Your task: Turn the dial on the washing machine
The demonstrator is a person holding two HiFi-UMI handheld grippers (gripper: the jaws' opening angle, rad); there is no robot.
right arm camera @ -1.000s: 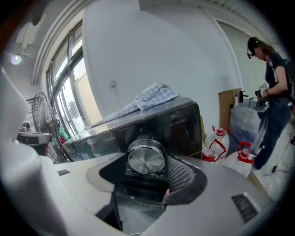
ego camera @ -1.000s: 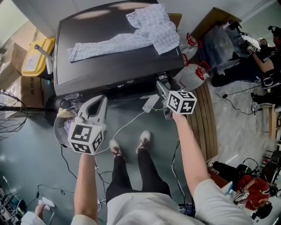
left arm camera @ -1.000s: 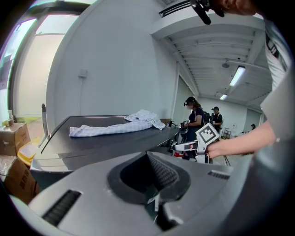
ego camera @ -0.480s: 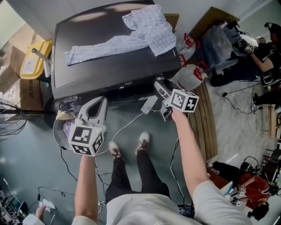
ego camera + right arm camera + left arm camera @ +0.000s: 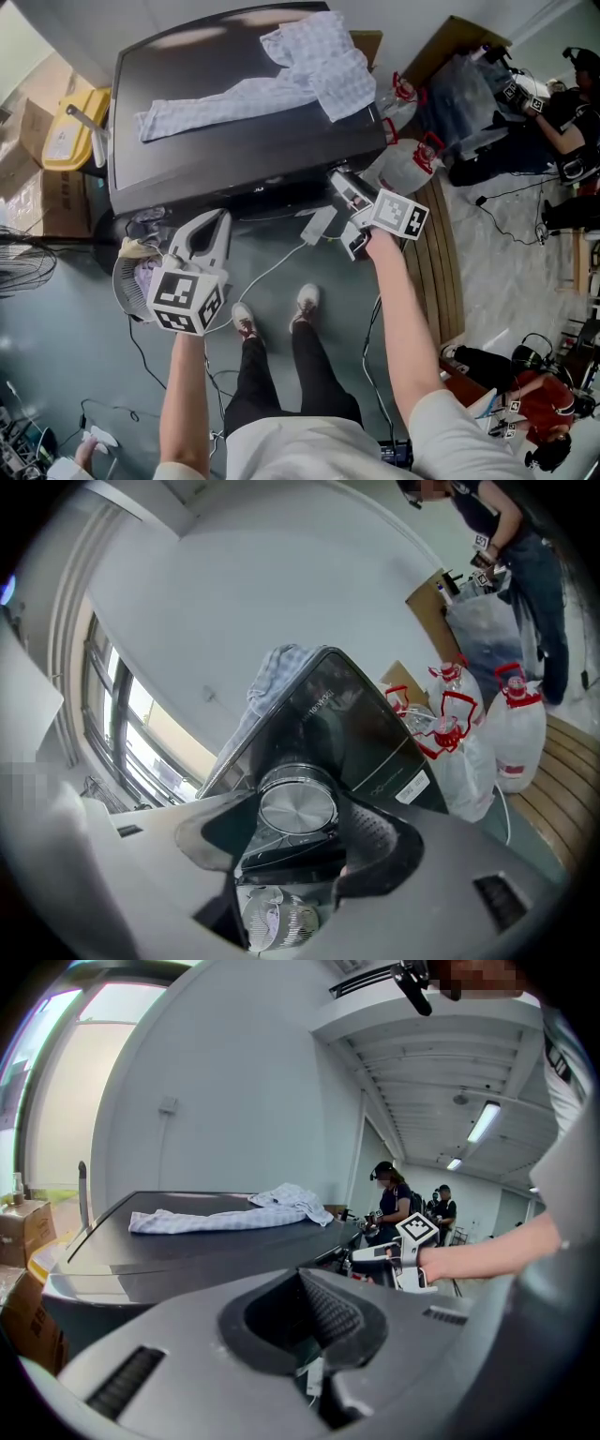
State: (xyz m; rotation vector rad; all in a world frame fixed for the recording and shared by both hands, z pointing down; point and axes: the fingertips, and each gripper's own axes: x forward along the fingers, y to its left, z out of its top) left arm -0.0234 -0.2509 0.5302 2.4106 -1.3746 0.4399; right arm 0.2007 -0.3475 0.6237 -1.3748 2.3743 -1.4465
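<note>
The dark washing machine [image 5: 234, 150] stands ahead of me with a checked cloth [image 5: 309, 56] spread on its lid. Its round silver dial [image 5: 298, 808] is on the front panel at the right. My right gripper [image 5: 341, 182] is up against that panel. In the right gripper view the right gripper [image 5: 306, 801] has one jaw on each side of the dial and is shut on it, rolled to one side. My left gripper [image 5: 217, 216] hangs below the machine's front left corner, away from the dial. In the left gripper view the left gripper [image 5: 302, 1277] is shut and holds nothing.
Water jugs with red handles [image 5: 412, 155] stand right of the machine, beside wooden slats [image 5: 441, 262]. A yellow container [image 5: 70, 122] and cardboard boxes [image 5: 37, 187] are on the left. A round basket [image 5: 131, 277] and a white cable [image 5: 272, 267] lie near my feet. Another person [image 5: 562, 112] is at far right.
The right gripper's marker cube has rolled and shifted slightly right while staying at the dial. The left gripper has hardly moved.
</note>
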